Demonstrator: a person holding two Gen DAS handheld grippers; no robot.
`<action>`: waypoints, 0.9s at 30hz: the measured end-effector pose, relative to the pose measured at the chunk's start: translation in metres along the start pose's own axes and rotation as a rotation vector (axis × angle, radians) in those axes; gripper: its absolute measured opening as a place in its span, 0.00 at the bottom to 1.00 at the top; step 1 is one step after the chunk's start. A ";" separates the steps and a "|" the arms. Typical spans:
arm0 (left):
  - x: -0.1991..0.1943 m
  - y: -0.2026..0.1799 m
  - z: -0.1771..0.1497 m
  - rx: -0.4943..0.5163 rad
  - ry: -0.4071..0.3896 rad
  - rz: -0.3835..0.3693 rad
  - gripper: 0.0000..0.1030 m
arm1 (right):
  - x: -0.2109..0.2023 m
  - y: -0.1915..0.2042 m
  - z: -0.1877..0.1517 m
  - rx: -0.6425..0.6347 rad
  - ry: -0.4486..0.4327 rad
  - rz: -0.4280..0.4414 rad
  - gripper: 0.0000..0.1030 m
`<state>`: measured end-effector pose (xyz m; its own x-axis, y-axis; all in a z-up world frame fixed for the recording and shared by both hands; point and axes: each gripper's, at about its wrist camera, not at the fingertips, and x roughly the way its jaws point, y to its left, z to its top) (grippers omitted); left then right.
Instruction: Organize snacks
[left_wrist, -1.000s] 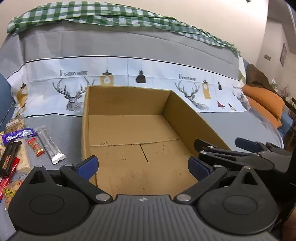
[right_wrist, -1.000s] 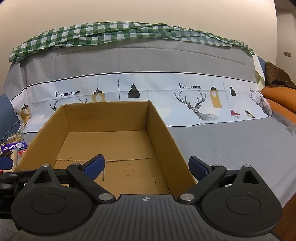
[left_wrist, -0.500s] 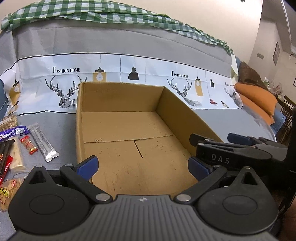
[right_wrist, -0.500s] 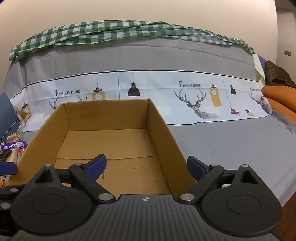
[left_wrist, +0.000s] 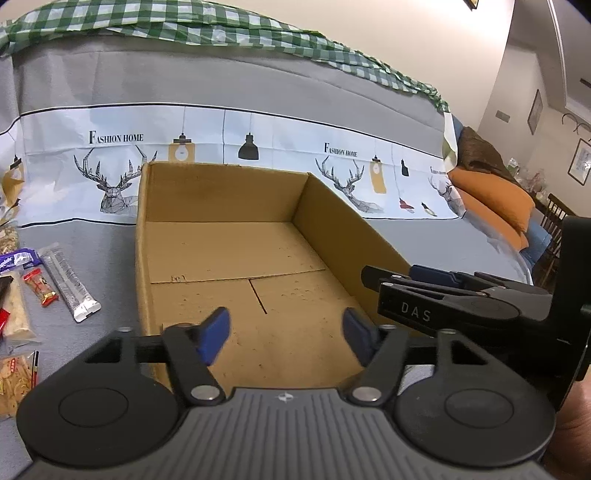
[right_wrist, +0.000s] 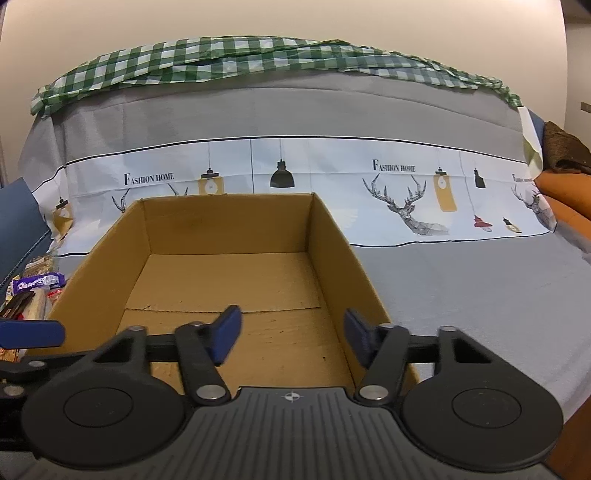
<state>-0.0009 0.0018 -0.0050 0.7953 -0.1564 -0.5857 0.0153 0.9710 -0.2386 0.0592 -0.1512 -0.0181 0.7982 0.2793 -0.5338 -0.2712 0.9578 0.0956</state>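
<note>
An empty brown cardboard box (left_wrist: 229, 254) (right_wrist: 229, 280) stands open on the grey cloth. My left gripper (left_wrist: 284, 334) hovers over its near end, jaws closing with nothing between them. My right gripper (right_wrist: 291, 334) also hangs over the box's near end, jaws closing on nothing; it shows from the side in the left wrist view (left_wrist: 417, 275). Snacks lie left of the box: a silver bar (left_wrist: 68, 282), a small red candy (left_wrist: 40, 287), a purple wrapper (left_wrist: 16, 259) (right_wrist: 37, 282), and several more packets (left_wrist: 14, 373) at the frame edge.
The grey printed cloth (right_wrist: 480, 288) stretches to the right of the box. A green checked cloth (right_wrist: 258, 59) drapes the backrest. Orange cushions (left_wrist: 491, 206) and a wooden chair (left_wrist: 554, 218) sit far right. A dark blue object (right_wrist: 18, 225) stands far left.
Both grippers' blue pads have drawn inward from wide apart to about half as wide. The left wrist view has swung slightly, showing the box more centred; neither hand has travelled much.
</note>
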 end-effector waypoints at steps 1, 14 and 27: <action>-0.001 0.000 0.000 0.000 -0.003 -0.002 0.57 | -0.001 -0.001 0.000 0.001 0.004 0.000 0.55; -0.009 -0.003 -0.005 0.111 0.023 -0.095 0.17 | -0.006 0.004 0.004 0.003 -0.030 0.029 0.35; -0.044 0.079 0.006 0.312 0.222 -0.204 0.17 | -0.020 0.051 0.011 -0.025 -0.046 0.175 0.44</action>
<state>-0.0314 0.0865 0.0066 0.6080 -0.3527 -0.7113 0.3681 0.9190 -0.1410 0.0352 -0.1075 0.0065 0.7616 0.4446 -0.4715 -0.4208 0.8926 0.1619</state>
